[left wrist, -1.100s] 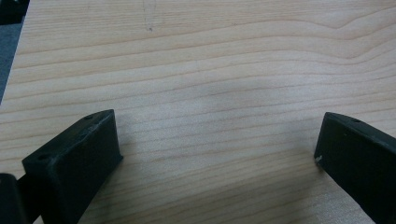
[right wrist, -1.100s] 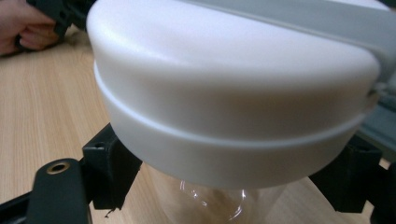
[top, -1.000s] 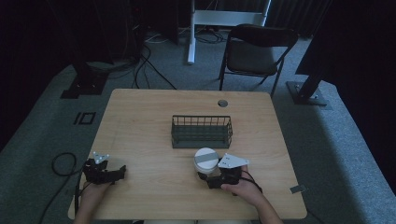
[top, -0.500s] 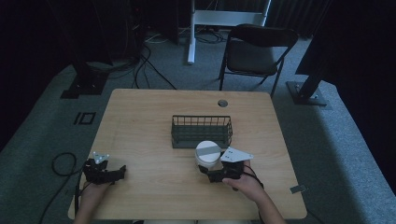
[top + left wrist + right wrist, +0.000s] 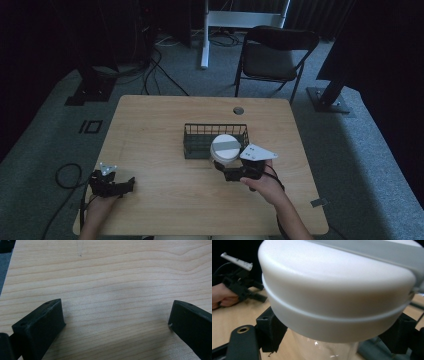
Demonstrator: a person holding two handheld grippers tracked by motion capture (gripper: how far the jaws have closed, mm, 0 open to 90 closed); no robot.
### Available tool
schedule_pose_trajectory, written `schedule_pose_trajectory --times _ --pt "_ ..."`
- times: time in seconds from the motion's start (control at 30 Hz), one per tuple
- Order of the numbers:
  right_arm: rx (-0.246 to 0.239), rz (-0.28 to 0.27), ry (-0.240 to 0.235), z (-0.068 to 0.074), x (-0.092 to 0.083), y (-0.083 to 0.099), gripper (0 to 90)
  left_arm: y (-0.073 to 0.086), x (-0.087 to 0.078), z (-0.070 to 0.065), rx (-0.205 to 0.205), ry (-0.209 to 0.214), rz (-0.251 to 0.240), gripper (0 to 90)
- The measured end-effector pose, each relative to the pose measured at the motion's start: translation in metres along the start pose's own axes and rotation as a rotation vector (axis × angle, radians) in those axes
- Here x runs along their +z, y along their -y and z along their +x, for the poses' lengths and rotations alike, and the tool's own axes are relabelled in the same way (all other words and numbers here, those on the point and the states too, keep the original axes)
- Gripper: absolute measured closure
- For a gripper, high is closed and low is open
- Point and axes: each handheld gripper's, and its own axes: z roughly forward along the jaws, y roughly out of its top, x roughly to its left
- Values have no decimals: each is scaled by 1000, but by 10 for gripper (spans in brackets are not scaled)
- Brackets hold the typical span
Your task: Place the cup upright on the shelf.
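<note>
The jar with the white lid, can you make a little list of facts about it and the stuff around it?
held thing: clear jar with a white lid
holder: right gripper, jaws shut on the jar just under the lid
jar position: at the front edge of the wire basket, raised over it
basket: dark wire, near the middle of the wooden table
left gripper: jaws open, nothing between them, low over the table's near left corner
behind the table: folding chair

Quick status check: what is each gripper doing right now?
Left gripper: open, holding nothing, low over the table.
Right gripper: shut on the white-lidded jar, beside the wire basket.
</note>
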Motion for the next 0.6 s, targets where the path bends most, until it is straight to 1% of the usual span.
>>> schedule_pose_trajectory --times 0.07,0.1,0.13,0.27,0.3,0.33,0.43,0.47,0.5,0.53,0.6 --pt "4 -17 9 -3 0 -7 186 0 0 0 2 0 1 2" --pt "5 -26 21 -4 0 -10 186 0 0 0 3 -1 1 2" --pt "-2 -28 24 -5 0 -14 186 0 0 0 2 0 1 2" --pt "6 -48 61 -12 1 -26 186 0 0 0 3 0 3 2" --pt "18 -53 82 -15 1 -30 186 0 0 0 3 0 2 2" --pt "19 -53 91 -16 1 -32 186 0 0 0 3 0 3 2" --pt "58 -67 155 -23 4 -40 186 0 0 0 3 0 3 2" --pt "58 -67 155 -23 4 -40 186 0 0 0 3 0 3 2" --pt "68 -69 175 -25 5 -41 186 0 0 0 2 0 2 2" --pt "67 -63 218 -30 8 -45 186 0 0 0 2 0 2 2" --pt "77 -60 259 -33 11 -47 186 0 0 0 2 1 1 2"
